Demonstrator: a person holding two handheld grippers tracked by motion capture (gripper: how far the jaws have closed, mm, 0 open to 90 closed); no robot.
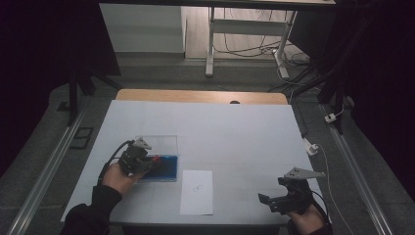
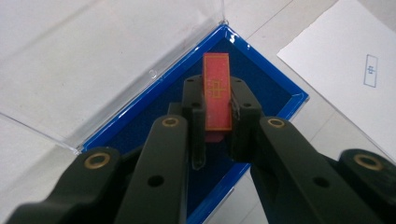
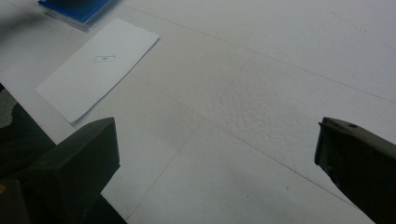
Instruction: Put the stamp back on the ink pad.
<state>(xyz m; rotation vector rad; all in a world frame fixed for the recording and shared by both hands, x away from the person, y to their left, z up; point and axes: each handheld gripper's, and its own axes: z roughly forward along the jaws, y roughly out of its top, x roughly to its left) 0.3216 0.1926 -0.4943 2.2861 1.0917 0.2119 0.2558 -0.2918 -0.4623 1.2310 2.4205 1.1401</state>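
Note:
A small red block with a gold pattern on its face is clamped between the jaws of my left gripper. It hangs over the dark blue lining of an open blue box. In the high view the left gripper is at the table's left, with the red block at its tip above the blue box. The box's clear lid lies folded back beside it. My right gripper stands open above bare table, and the high view shows the right gripper near the front right corner.
A white sheet of paper with a small printed mark lies flat just right of the box, near the table's front edge; the sheet is also ahead of the right gripper. The white table top stretches back to a wooden strip.

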